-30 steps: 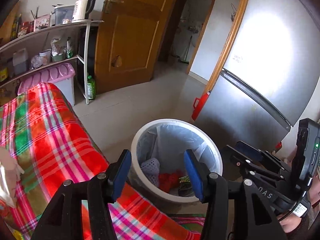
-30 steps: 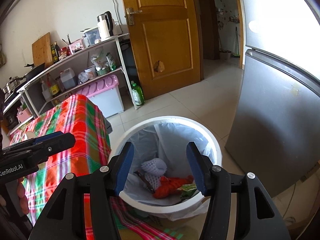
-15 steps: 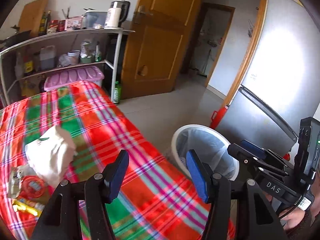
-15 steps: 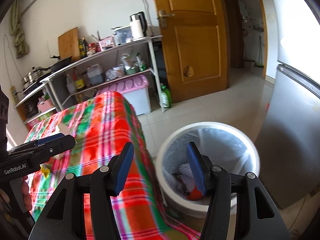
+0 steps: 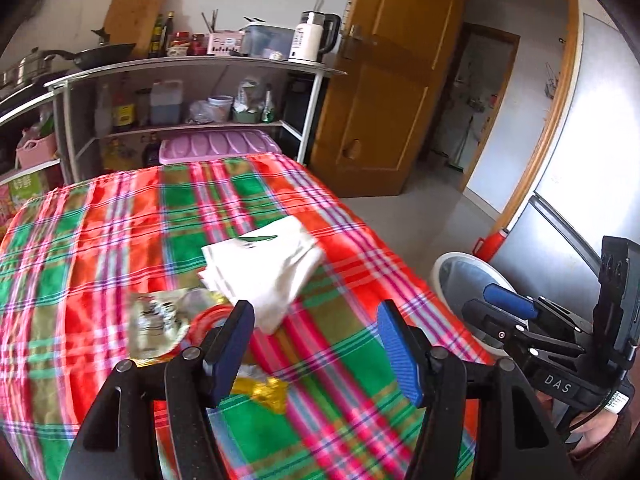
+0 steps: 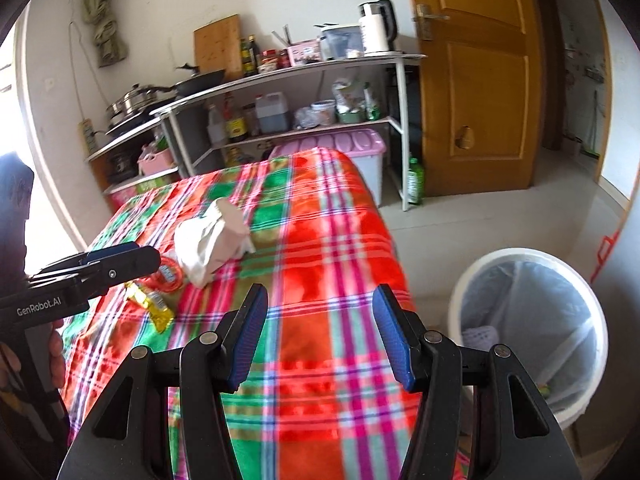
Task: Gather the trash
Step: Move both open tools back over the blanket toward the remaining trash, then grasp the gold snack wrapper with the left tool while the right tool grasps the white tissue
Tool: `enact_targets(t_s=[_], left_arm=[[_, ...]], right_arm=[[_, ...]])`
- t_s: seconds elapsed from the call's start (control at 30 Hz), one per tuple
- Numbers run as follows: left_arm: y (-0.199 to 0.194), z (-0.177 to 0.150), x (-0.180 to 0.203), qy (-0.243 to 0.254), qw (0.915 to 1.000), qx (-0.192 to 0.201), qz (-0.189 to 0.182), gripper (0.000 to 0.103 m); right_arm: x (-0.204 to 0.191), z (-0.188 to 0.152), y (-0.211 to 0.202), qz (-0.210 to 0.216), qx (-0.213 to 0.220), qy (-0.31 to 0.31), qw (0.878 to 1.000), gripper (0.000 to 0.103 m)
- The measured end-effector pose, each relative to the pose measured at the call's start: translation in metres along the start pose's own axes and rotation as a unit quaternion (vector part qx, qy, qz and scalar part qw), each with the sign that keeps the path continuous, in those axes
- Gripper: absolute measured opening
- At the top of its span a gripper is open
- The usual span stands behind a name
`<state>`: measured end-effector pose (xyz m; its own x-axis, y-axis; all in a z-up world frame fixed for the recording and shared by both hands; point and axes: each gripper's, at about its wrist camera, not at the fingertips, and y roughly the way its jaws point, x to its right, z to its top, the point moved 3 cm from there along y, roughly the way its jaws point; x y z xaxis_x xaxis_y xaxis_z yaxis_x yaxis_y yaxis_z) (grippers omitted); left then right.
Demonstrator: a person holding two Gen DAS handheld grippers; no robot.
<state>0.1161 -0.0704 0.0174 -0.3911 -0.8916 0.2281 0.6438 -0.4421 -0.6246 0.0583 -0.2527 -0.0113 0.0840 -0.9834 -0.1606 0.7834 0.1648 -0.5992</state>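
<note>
Trash lies on the plaid bench (image 5: 120, 240): white bag (image 5: 264, 268), red lid (image 6: 168, 274), yellow wrapper (image 6: 150, 306) (all at ten o'clock from the right gripper (image 6: 320, 334)). Left gripper (image 5: 316, 350) and right gripper both hover with jaws spread, empty. Bin (image 6: 528, 332) stands at three o'clock.
</note>
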Motion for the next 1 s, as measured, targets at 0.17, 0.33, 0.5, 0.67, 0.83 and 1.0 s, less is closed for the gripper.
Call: enact_targets(t_s=[0.17, 0.33, 0.5, 0.67, 0.83, 1.0], left_arm=[[-0.009, -0.008, -0.031, -0.020, 0.9994, -0.002, 0.027, 0.065], [-0.019, -0.013, -0.057, -0.037, 0.9983, 0.002, 0.046, 0.065], [-0.023, -0.016, -0.070, -0.045, 0.9974, 0.002, 0.057, 0.065], [-0.022, -0.015, -0.082, -0.051, 0.9967, 0.002, 0.063, 0.065], [-0.017, -0.012, -0.089, -0.055, 0.9963, -0.001, 0.066, 0.065], [-0.012, -0.009, -0.098, -0.062, 0.9957, -0.004, 0.069, 0.066]], right_arm=[[-0.030, -0.002, 0.018, 0.022, -0.016, -0.024, 0.999, 0.056], [-0.050, -0.007, 0.028, 0.040, -0.027, -0.045, 0.998, 0.056], [-0.060, -0.007, 0.040, 0.045, -0.041, -0.045, 0.997, 0.056], [-0.066, 0.007, 0.050, 0.052, -0.039, -0.037, 0.997, 0.056], [-0.068, 0.025, 0.067, 0.071, -0.041, -0.004, 0.997, 0.056], [-0.067, 0.038, 0.087, 0.106, -0.049, 0.047, 0.992, 0.057]])
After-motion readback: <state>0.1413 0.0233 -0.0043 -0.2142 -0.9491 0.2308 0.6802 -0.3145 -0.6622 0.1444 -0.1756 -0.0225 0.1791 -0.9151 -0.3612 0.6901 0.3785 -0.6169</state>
